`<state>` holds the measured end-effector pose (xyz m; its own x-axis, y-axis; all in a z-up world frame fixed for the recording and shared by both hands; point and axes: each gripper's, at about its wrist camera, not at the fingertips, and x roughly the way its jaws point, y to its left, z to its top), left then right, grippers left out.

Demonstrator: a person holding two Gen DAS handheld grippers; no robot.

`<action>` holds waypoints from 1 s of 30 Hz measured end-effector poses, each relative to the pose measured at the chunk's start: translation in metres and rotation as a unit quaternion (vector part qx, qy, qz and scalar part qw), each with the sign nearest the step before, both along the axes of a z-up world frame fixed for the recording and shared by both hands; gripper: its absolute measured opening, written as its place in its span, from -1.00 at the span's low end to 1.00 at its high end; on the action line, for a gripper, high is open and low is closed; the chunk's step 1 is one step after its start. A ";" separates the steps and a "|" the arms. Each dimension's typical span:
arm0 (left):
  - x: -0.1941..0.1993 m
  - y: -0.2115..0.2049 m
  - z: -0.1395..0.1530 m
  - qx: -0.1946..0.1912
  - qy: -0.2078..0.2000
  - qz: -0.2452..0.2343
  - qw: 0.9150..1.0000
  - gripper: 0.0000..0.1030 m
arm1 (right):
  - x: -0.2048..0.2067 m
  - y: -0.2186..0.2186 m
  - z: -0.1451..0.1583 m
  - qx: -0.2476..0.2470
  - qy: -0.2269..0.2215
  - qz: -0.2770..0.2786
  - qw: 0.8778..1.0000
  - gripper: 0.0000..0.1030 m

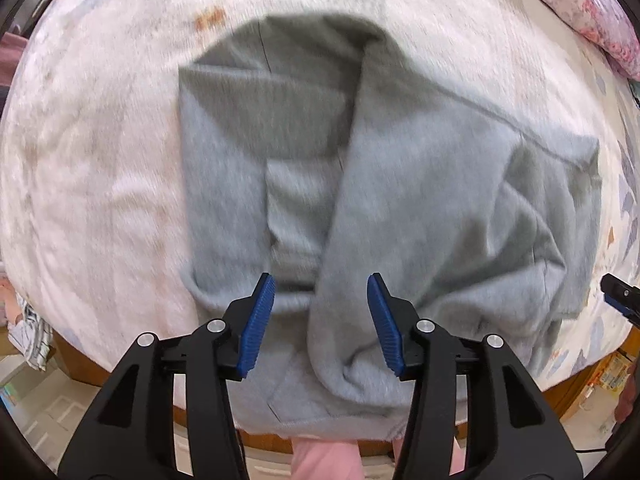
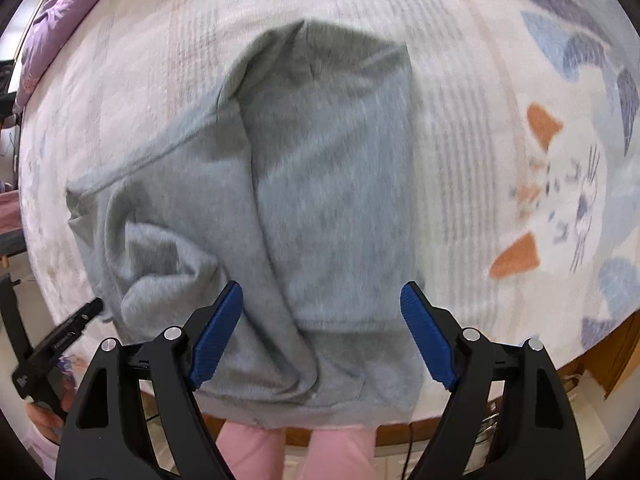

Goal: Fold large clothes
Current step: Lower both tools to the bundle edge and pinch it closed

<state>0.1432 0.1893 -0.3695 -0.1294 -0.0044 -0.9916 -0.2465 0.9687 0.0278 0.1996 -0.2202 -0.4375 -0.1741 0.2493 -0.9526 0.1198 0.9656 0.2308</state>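
Observation:
A grey sweatshirt (image 1: 400,184) lies partly folded on the bed, its sides and sleeves laid over the middle and its hem hanging a little over the near edge. In the right wrist view the same grey sweatshirt (image 2: 320,184) fills the middle of the frame. My left gripper (image 1: 321,322) hovers above the garment's near part, pointing down, its blue pads apart with nothing pinched. My right gripper (image 2: 322,332) hangs above the near hem, its jaws wide apart and empty. The right gripper's tip (image 1: 618,296) shows at the right edge of the left wrist view.
The bed cover (image 2: 520,140) is white plush with orange and blue patches. A floral quilt (image 1: 588,12) lies at the far corner. Pink trouser legs (image 2: 300,456) of the person stand below the wooden bed edge (image 2: 600,356). The left gripper's black body (image 2: 52,344) shows at the lower left.

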 end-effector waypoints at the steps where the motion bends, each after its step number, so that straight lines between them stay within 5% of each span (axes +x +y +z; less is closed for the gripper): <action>1: 0.009 0.003 -0.001 0.006 -0.002 -0.004 1.000 0.00 | 0.007 0.000 0.001 -0.010 -0.008 0.004 1.000 0.51; 19: 0.132 0.096 -0.030 0.045 -0.040 0.039 0.997 0.09 | 0.099 -0.036 -0.049 -0.043 -0.018 -0.030 0.998 0.55; 23: 0.150 0.115 -0.048 -0.003 -0.037 0.036 0.999 0.10 | 0.120 -0.038 -0.063 -0.037 -0.016 -0.015 0.999 0.62; 25: 0.157 0.120 -0.052 -0.032 -0.049 0.018 0.998 0.41 | 0.132 -0.035 -0.066 -0.023 -0.031 0.010 0.999 0.63; 30: 0.178 0.131 -0.069 -0.074 -0.051 -0.010 0.996 0.59 | 0.158 -0.019 -0.078 -0.013 -0.042 0.072 0.996 0.67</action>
<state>0.3217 0.3200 -0.4383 -0.0285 -0.1494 -0.9884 -0.2221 0.9650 -0.1395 0.3577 -0.2392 -0.5153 -0.1253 0.2028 -0.9712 -0.0392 0.9771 0.2091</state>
